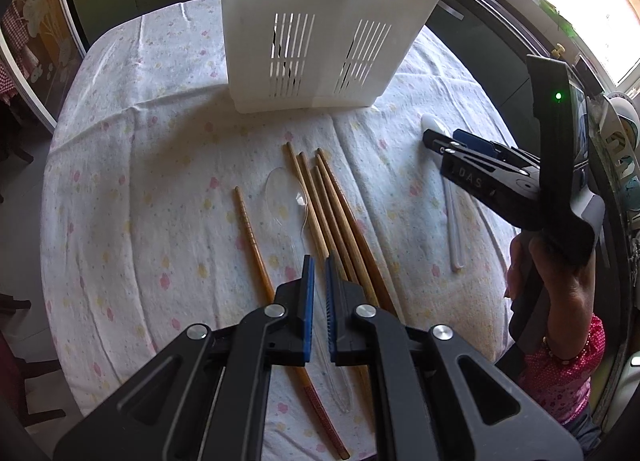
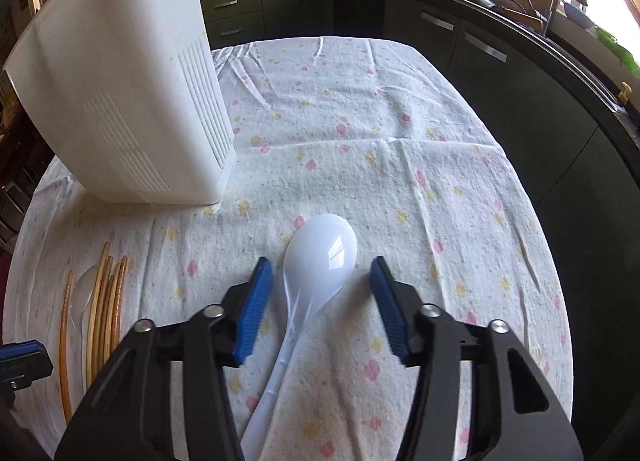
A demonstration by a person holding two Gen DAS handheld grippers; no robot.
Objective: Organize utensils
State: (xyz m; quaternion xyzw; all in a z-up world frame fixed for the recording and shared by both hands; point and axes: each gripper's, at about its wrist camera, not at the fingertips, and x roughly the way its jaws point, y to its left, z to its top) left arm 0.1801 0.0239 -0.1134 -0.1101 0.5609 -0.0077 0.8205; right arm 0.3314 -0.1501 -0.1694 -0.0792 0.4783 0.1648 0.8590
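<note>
White spoon [image 2: 320, 257] being lined up between the right tool [image 2: 322, 293]'s spread fingers.
Closing is best done on the neck; the left tool [image 1: 319, 281], nearly closed and empty, is being held above the clear spoon [image 1: 298, 217].

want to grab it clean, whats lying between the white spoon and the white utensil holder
Nothing but bare flowered tablecloth. In the right wrist view, the white spoon lies between the open right gripper fingers, and the stretch to the white utensil holder is clear.
</note>
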